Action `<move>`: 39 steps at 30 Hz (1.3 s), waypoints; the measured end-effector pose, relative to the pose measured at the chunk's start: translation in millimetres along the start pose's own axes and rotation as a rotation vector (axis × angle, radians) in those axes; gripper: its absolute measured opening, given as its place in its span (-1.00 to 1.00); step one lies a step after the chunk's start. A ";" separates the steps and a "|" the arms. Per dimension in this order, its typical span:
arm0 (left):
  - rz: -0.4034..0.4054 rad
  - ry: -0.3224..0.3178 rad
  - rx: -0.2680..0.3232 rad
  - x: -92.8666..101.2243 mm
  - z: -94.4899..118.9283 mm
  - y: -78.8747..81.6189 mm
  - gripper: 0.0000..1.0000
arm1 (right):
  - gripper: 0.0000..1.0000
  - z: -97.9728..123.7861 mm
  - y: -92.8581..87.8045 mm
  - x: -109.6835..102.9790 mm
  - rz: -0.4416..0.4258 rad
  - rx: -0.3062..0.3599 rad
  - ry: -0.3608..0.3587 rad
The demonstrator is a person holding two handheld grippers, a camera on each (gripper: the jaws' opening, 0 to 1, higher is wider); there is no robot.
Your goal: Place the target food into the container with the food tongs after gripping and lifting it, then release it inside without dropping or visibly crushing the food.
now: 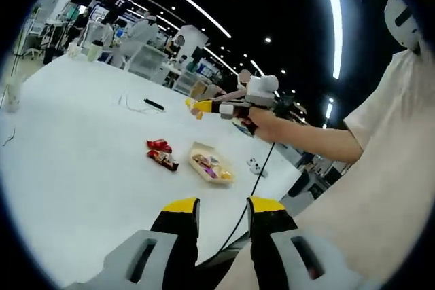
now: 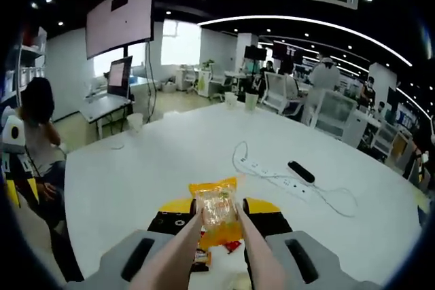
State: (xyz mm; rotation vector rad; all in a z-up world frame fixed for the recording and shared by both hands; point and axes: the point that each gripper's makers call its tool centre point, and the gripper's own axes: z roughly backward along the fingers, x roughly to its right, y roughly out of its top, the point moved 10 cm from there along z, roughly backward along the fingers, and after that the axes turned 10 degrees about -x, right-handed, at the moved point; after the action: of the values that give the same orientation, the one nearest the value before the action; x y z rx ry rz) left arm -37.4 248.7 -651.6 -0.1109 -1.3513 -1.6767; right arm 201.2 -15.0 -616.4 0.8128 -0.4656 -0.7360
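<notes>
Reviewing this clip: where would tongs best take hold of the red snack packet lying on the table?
Grip the red snack packet across its narrow middle, coming from above. It lies flat and elongated on the white table, beside the container, with open space on its far side.

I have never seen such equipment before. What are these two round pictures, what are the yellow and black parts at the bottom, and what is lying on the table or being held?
A person holds a two-jaw gripper in each hand; each carries a fisheye camera looking along its jaws. The yellow-tipped parts are those jaws.

The left gripper view shows the left gripper open and empty above the white table. Ahead, the person's hand carries the right gripper. On the table lie red snack packets and a shallow container with wrapped items in it.

In the right gripper view, the right gripper squeezes beige food tongs, which pinch a yellow snack packet. Behind lie a power strip and a black remote.
</notes>
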 end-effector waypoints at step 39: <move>-0.019 -0.106 0.029 4.8 -10.9 22.0 -0.42 | -0.47 42.7 1.0 6.3 -0.035 0.052 -0.061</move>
State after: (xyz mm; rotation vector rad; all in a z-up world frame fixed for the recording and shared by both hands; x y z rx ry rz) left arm -19.7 238.4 -637.4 -0.1728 -1.4584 -1.6864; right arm 178.9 -39.8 -588.9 0.8508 -0.5280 -0.7856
